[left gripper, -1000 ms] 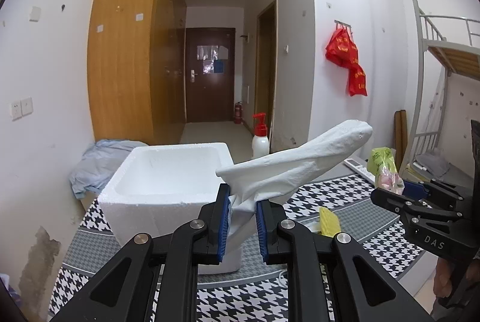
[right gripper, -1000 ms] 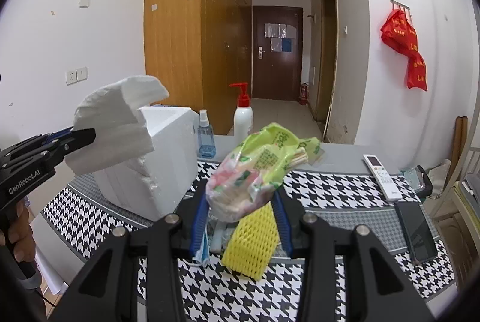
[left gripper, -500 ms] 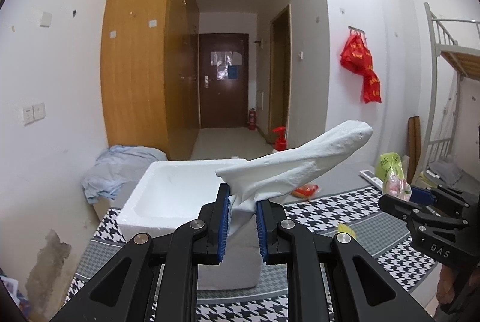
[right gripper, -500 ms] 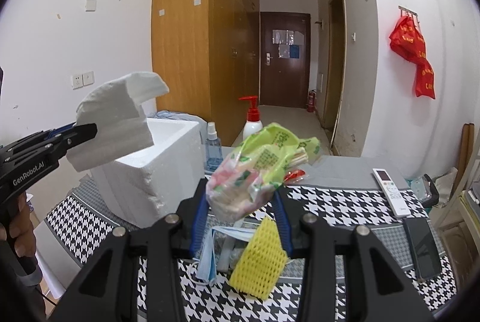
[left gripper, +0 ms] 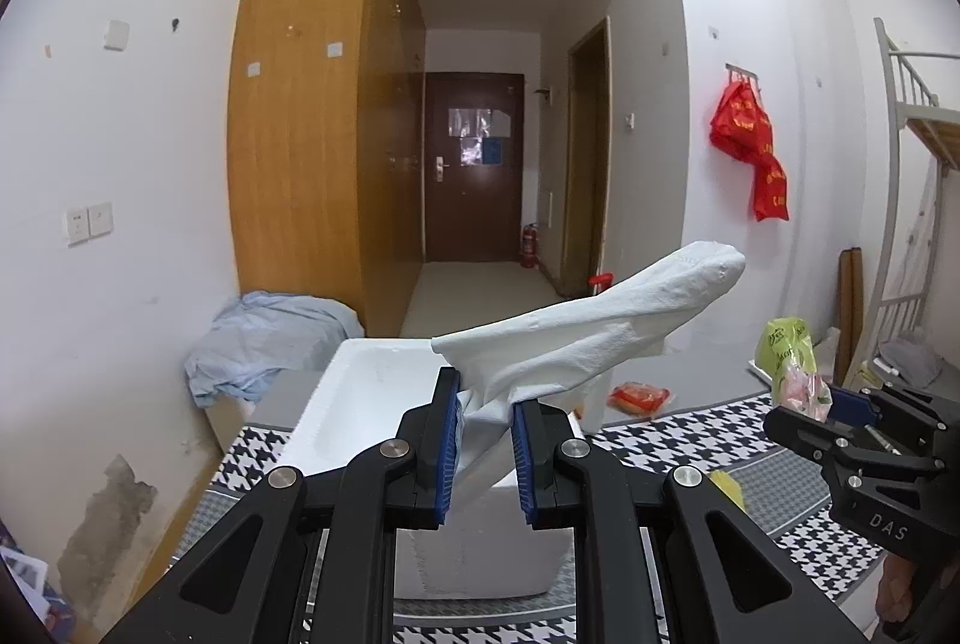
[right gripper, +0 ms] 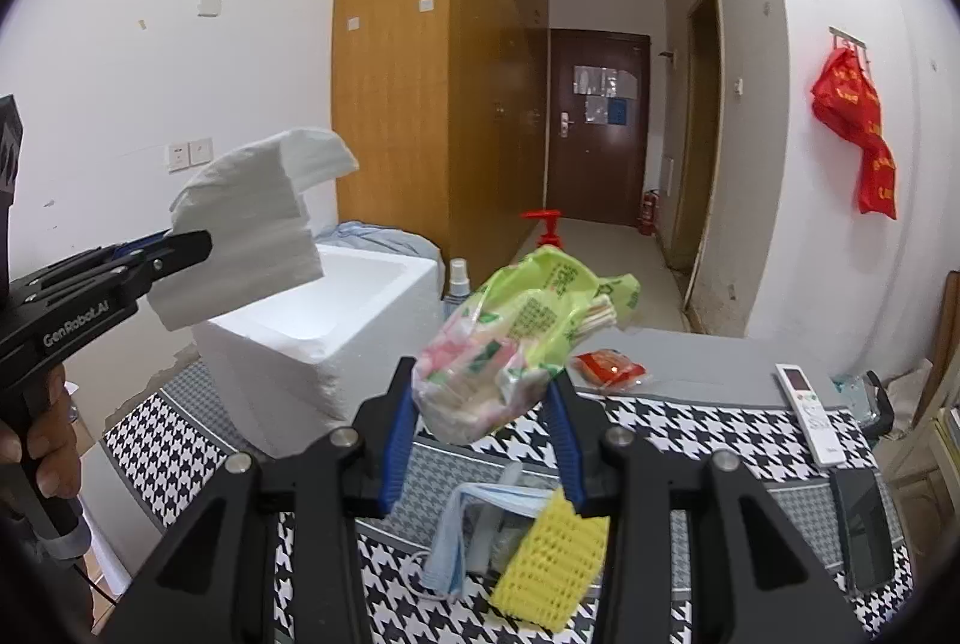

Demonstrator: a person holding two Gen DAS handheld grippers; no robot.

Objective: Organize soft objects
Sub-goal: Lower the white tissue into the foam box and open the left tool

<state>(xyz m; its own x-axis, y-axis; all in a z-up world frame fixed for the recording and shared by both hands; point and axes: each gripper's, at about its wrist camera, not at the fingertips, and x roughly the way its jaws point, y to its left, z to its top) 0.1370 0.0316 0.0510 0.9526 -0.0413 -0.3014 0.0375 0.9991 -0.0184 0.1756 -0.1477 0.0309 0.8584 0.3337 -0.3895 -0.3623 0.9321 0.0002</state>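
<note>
My left gripper (left gripper: 485, 440) is shut on a white folded cloth (left gripper: 594, 326) and holds it in the air above the near edge of a white foam box (left gripper: 360, 404). The same cloth (right gripper: 252, 248) and left gripper (right gripper: 180, 248) show at the left of the right wrist view, above the foam box (right gripper: 312, 344). My right gripper (right gripper: 486, 434) is shut on a green and pink plastic bag of soft items (right gripper: 516, 338), held above the houndstooth table (right gripper: 690, 428). That bag (left gripper: 792, 368) shows at the right of the left wrist view.
On the table lie a yellow foam net (right gripper: 549, 566), a blue face mask (right gripper: 462, 542), a red packet (right gripper: 609, 368), a white remote (right gripper: 807, 404) and a black phone (right gripper: 864, 524). A spray bottle (right gripper: 457, 278) stands behind the box. A blue cloth heap (left gripper: 264, 338) lies at the far left.
Both grippers have risen with their loads and the view sits higher. The pump bottle is now mostly hidden behind the held things. Both grips are unchanged.
</note>
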